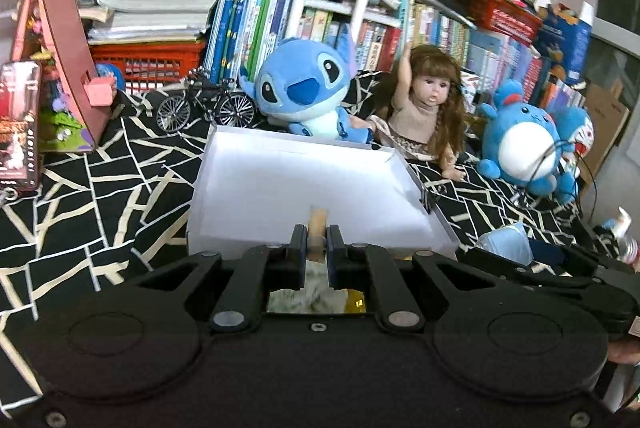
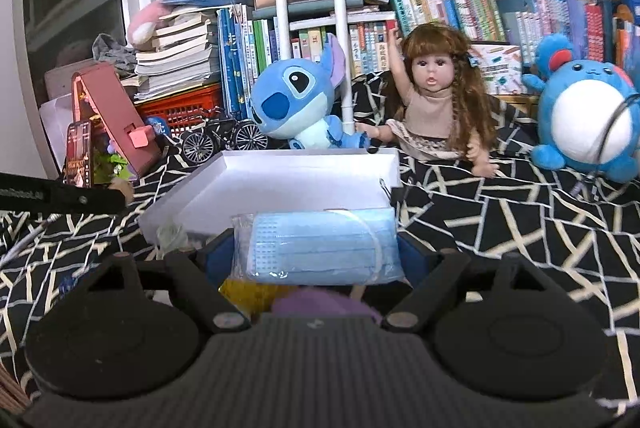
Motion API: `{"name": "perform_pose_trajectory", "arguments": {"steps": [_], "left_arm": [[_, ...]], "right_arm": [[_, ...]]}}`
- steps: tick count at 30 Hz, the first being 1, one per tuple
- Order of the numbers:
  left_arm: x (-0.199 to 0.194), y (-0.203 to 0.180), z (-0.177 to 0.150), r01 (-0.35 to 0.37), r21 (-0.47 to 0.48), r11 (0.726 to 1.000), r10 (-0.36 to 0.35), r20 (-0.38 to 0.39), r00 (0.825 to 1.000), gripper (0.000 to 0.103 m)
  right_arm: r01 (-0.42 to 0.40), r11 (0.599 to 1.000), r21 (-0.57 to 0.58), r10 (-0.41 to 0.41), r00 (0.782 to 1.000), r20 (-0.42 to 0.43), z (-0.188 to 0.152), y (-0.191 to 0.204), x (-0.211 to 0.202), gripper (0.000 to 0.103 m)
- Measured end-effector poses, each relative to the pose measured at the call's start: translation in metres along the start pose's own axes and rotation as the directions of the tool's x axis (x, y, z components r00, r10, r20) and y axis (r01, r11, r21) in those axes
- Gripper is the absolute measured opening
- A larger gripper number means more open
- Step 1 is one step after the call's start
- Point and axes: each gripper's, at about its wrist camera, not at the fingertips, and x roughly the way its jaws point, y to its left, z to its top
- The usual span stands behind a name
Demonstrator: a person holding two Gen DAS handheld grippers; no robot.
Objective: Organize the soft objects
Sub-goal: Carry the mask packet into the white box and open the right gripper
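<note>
Both grippers are near the white box. Left gripper [image 1: 317, 242] has its jaws squeezed almost together on a small tan thing [image 1: 319, 228]; I cannot tell what it is. Right gripper [image 2: 320, 252] has its jaws wide apart, holding a clear pack of blue face masks [image 2: 320, 246] between them, just in front of the box.

Behind everything stands a big wall of books [image 1: 256, 15], some upright and some in a pile. A black cloth with pale lines [image 1: 100, 179] covers the tabletop. The white box [image 1: 280, 183] sits open in the middle of it, and its inside looks bare. A round blue plush with a white tummy [image 2: 588, 123] sits far to the right. A blue plush with big ears [image 1: 304, 87] sits behind the box. A doll with long brown hair [image 1: 424, 107] sits beside it with one arm up. A pink toy house [image 1: 60, 67] stands at the left. A little black bike [image 1: 204, 103] stands beside the house.
</note>
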Motion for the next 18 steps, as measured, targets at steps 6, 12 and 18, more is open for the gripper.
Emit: {"name": "perform_pose_trajectory", "arguments": {"steps": [6, 12, 18], "left_arm": [[0.052, 0.009, 0.028, 0.01, -0.033, 0.999, -0.013, -0.087, 0.996, 0.009], [0.109, 0.017, 0.045, -0.014, -0.086, 0.996, 0.0, -0.16, 0.987, 0.009], [0.156, 0.023, 0.046, -0.031, -0.112, 0.993, 0.001, -0.257, 0.966, 0.009]], "right_arm": [[-0.049, 0.999, 0.023, 0.051, 0.995, -0.088, 0.032, -0.008, 0.041, 0.084], [-0.081, 0.996, 0.028, 0.085, 0.975, -0.206, 0.047, -0.01, 0.09, 0.084], [-0.089, 0.995, 0.045, 0.099, 0.947, -0.306, 0.048, -0.007, 0.129, 0.085]]}}
